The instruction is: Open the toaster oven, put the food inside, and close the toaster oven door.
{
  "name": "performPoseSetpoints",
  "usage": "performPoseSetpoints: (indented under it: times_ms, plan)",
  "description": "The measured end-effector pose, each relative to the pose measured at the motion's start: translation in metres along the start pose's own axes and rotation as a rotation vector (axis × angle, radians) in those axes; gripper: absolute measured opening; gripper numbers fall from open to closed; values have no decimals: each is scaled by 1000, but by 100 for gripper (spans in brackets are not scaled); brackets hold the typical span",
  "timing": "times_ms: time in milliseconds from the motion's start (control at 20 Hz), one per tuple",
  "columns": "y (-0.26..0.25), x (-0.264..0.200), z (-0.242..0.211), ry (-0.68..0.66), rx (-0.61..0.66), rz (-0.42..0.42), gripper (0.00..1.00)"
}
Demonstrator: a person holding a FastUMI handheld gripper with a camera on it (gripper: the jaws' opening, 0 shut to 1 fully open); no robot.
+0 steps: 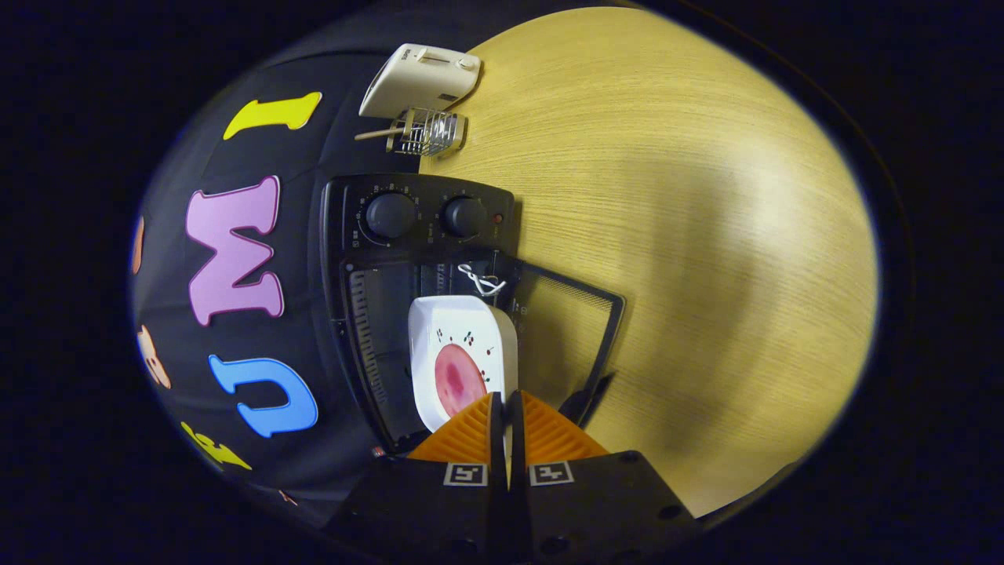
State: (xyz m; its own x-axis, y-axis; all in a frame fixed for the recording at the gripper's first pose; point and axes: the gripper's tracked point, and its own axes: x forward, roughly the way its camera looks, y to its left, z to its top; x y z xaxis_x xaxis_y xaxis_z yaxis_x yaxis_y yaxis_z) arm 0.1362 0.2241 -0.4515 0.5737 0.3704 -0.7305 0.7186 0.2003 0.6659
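My gripper point(506, 404) is shut on the rim of a white square plate point(461, 333) that carries a round pink slice of food point(459, 379). The view is rolled sideways. Just ahead of the fingers stands the black toaster oven point(392, 259) with two round knobs point(390, 215) on its control panel. Its glass door point(576, 329) hangs open, folded down toward the wooden table. The plate is held at the oven's open mouth, its far edge reaching into the dark cavity point(384, 329). A white string point(480, 280) shows at the door's handle end.
The light wooden table point(674, 235) spreads beyond the oven door. Past the oven lie a small wire basket point(427, 131) with a wooden handle and a white appliance point(422, 78). The black cloth wall point(235, 329) stands right behind the oven.
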Motion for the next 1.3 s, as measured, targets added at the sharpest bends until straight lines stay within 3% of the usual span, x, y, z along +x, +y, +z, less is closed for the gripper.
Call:
performPoseSetpoints:
  times_ms: [100, 400, 550, 700, 750, 800, 950, 1000, 1100, 1300]
  plan:
    - [5, 20, -5, -42, 35, -28, 5]
    - [35, 63, -10, -137, 117, 0, 5]
    - [41, 78, -9, -150, 125, -1, 6]
    - [53, 81, -11, -119, 167, 53, 10]
    - [56, 80, -15, -110, 169, 64, 15]
    - [56, 78, -17, -100, 165, 63, 31]
    - [46, 66, -20, -83, 109, 29, 60]
    - [42, 64, -19, -78, 91, 16, 77]
    - [37, 57, -15, -69, 66, 1, 99]
    - [30, 40, -23, -27, -93, -28, 99]
